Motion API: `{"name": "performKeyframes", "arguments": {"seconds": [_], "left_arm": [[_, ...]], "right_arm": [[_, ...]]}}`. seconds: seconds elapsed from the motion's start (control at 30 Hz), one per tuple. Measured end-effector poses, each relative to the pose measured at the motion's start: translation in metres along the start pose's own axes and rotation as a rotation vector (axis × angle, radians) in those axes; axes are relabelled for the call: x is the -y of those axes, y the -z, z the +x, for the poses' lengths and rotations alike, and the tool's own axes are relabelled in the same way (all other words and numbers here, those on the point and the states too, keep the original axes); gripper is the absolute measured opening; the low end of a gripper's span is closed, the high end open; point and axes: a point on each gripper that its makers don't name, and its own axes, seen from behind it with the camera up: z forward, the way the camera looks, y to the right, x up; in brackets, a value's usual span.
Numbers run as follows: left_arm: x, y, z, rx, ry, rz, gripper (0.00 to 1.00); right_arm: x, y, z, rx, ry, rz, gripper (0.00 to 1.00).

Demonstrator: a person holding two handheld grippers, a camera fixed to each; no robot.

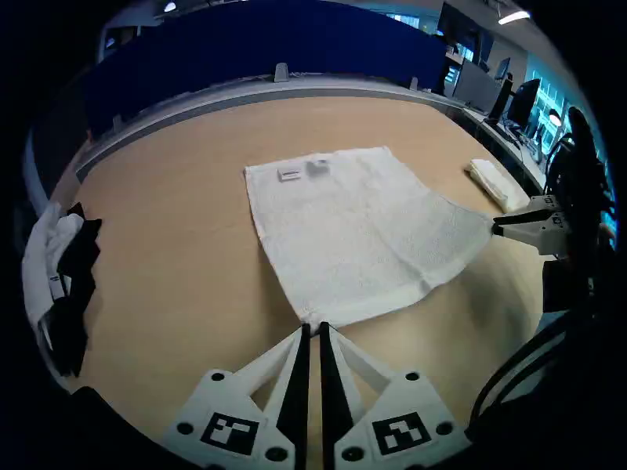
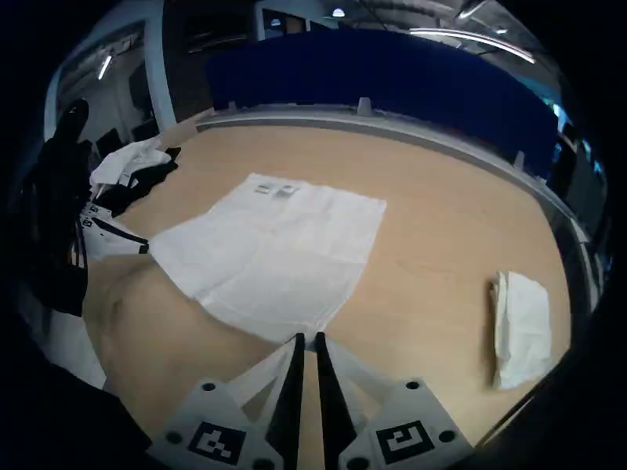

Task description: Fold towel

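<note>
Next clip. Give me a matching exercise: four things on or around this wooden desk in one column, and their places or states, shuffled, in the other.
1. large white terry towel
2. small white cloth
3. black-and-white heap of fabric
4. dark blue partition

A. stands along the far edge of the wooden desk
B. bunched up at the desk's edge
C. spread flat, mid-desk
D. folded neatly, lying apart near the edge

Pairs: 1-C, 2-D, 3-B, 4-A

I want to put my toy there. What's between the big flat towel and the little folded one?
Just bare wooden table lies between the big towel and the folded towel, seen in the right gripper view.
</note>
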Motion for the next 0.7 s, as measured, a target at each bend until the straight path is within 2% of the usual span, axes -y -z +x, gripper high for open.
{"name": "performKeyframes", "arguments": {"seconds": [0.2,0.4,0.7], "left_arm": [[-0.003,0.017,0.011,-0.019,0.030,-0.014,0.08],[-0.007,0.031,0.021,-0.035,0.080,-0.034,0.08],[-0.007,0.032,0.028,-0.036,0.117,-0.035,0.08]], "right_arm": [[0.004,0.018,0.016,-0.032,-0.008,-0.002,0.11],[0.006,0.035,0.030,-0.069,-0.031,-0.006,0.11],[-0.002,0.034,0.032,-0.057,-0.044,-0.015,0.11]]}}
